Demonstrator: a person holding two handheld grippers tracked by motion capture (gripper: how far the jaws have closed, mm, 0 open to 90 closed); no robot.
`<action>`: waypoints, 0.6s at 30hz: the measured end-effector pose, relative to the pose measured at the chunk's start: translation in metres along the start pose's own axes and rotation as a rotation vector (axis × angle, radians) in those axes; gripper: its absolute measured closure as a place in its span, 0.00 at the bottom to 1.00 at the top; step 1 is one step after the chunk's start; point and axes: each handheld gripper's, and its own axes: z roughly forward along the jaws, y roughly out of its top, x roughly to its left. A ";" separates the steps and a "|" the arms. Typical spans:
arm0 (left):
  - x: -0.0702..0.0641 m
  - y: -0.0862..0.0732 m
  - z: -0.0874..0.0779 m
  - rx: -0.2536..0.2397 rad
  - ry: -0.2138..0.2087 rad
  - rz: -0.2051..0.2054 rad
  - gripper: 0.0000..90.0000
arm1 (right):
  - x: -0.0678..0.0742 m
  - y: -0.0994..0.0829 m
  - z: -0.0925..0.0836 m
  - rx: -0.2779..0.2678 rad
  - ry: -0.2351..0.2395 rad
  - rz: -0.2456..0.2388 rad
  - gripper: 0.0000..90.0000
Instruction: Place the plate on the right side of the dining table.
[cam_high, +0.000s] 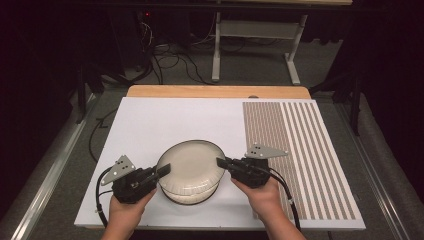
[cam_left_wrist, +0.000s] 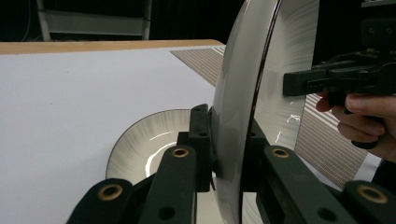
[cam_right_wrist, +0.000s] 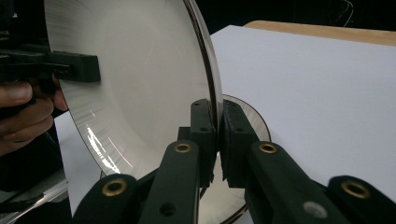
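A cream plate with a dark rim (cam_high: 190, 162) hangs a little above the white board, held by its edge from both sides. My left gripper (cam_high: 164, 170) is shut on its left rim and my right gripper (cam_high: 221, 162) is shut on its right rim. In the left gripper view the jaws (cam_left_wrist: 229, 135) pinch the plate (cam_left_wrist: 238, 93), which stands edge-on. In the right gripper view the pads (cam_right_wrist: 215, 126) clamp the same plate (cam_right_wrist: 140, 84). A second matching plate (cam_high: 190, 194) lies on the board directly beneath.
The white board (cam_high: 150, 125) covers most of the table. A striped brown mat (cam_high: 300, 145) lies along its right side. A wooden table edge (cam_high: 215, 91) shows at the back, with a desk frame and cables on the floor beyond.
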 end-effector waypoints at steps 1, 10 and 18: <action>-0.001 0.001 0.001 0.000 -0.003 0.004 0.90 | 0.000 0.000 0.000 0.000 0.000 0.000 0.97; -0.018 0.010 0.023 0.002 -0.044 0.012 0.89 | -0.007 0.005 -0.030 -0.014 -0.040 -0.008 0.97; -0.045 0.024 0.066 0.034 -0.091 0.044 0.89 | -0.032 0.001 -0.072 -0.026 -0.102 -0.004 0.97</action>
